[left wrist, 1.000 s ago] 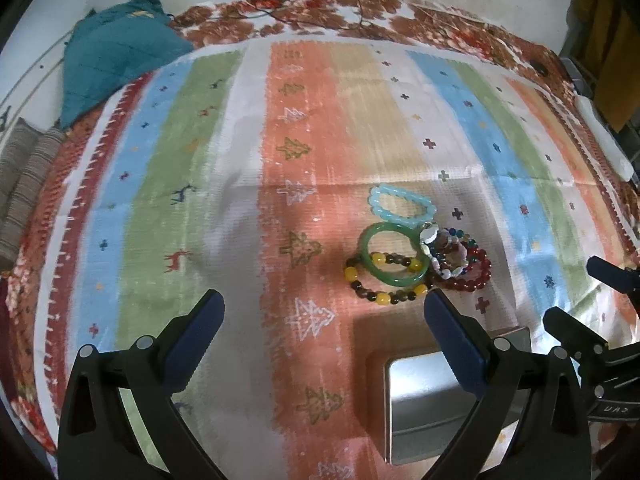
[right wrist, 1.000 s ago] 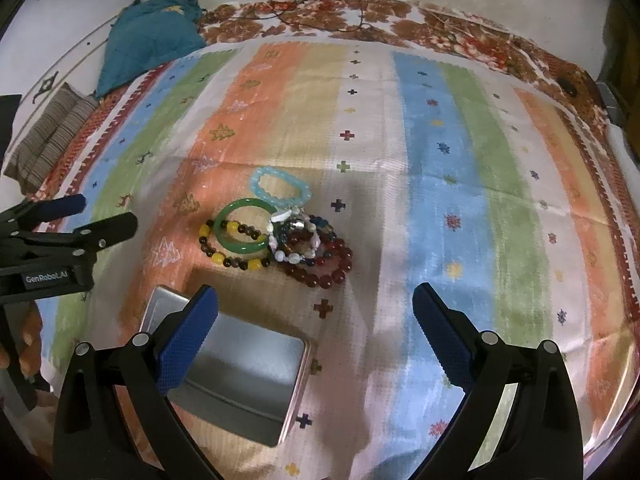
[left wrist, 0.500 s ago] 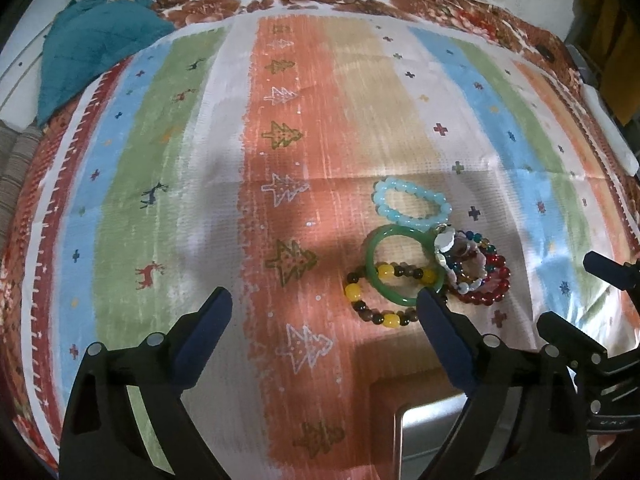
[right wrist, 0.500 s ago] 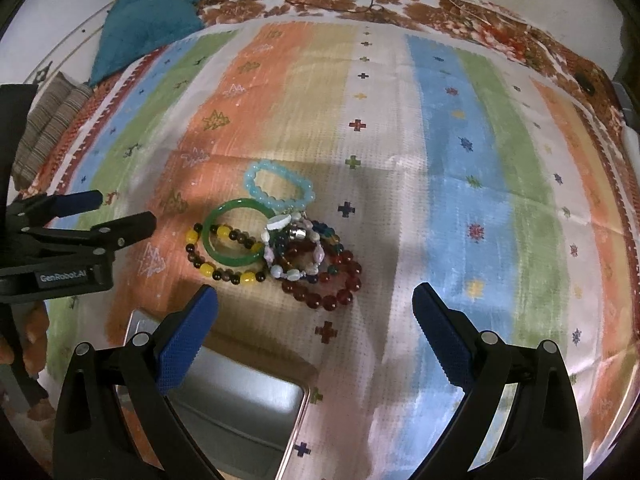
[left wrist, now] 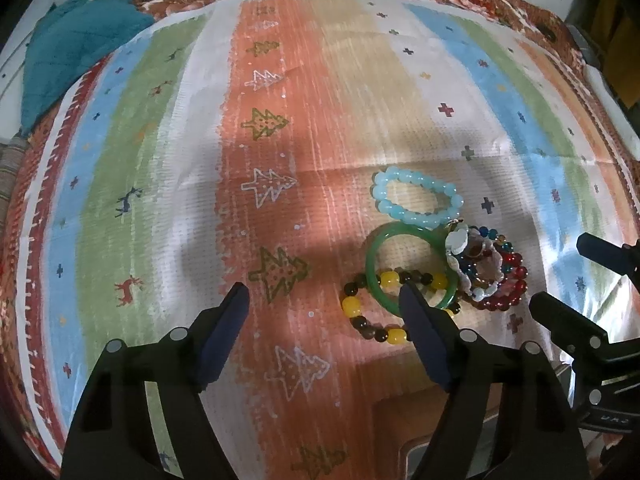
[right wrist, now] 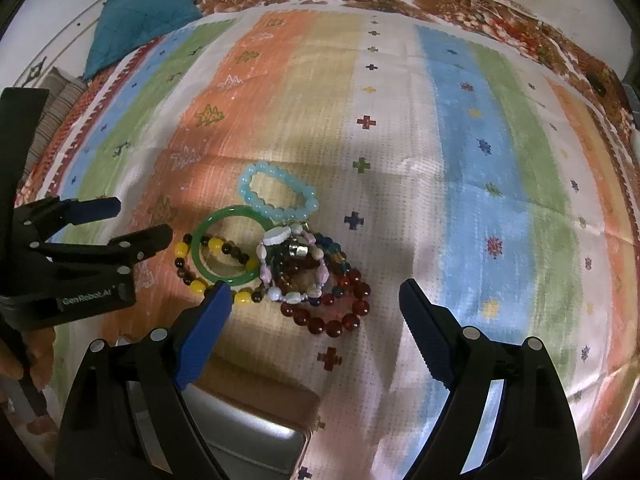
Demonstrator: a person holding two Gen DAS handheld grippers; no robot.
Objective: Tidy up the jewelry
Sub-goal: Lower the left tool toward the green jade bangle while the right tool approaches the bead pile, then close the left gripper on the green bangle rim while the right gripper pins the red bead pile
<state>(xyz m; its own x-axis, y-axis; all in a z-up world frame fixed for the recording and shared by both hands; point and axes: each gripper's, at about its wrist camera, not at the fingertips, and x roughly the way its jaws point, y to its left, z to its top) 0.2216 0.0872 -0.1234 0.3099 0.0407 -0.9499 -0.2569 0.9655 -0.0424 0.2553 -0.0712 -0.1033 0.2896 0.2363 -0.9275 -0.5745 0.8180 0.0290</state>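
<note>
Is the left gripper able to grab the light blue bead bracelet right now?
Probably yes. The left gripper is open, and the light blue bead bracelet lies uncovered on the striped cloth. The green bangle lies nearer, so reaching over it seems necessary.

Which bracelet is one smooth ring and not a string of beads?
The green bangle. It is one solid hoop, lying partly on the yellow and dark beaded bracelet; the light blue bracelet is beaded.

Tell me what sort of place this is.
Probably a home, maybe a bed or low table: a striped patterned cloth covers it, a teal cushion lies at its far corner, bracelets piled on it.
</note>
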